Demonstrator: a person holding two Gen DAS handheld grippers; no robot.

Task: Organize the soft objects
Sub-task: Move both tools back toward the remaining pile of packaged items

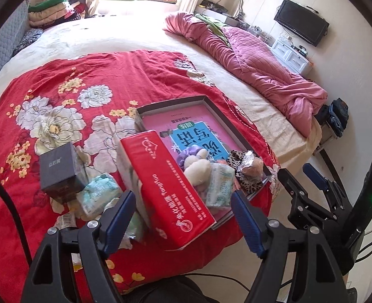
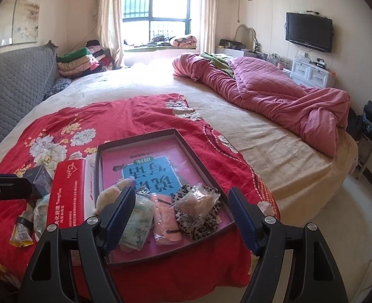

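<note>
A shallow dark box lid with a pink printed floor (image 1: 198,116) (image 2: 160,156) lies on the red floral cloth (image 1: 59,101) (image 2: 110,116). In it sit a cream plush toy (image 1: 198,169) (image 2: 110,194), a green-white tissue pack (image 1: 220,184) (image 2: 138,219), a pink pack (image 2: 165,224), a leopard-print cloth (image 1: 249,184) (image 2: 201,222) and a wrapped bun (image 1: 253,168) (image 2: 198,204). A red tissue pack (image 1: 170,189) (image 2: 70,192) leans on the lid's left edge. My left gripper (image 1: 183,222) is open above it. My right gripper (image 2: 179,219) is open over the lid's near end.
A dark cube box (image 1: 59,174) (image 2: 41,176), another tissue pack (image 1: 100,194) and a yellow wrapper (image 2: 22,237) lie left of the red pack. A pink quilt (image 1: 256,60) (image 2: 274,96) is bunched on the far right of the bed. Folded blankets (image 2: 82,60) are stacked by the headboard.
</note>
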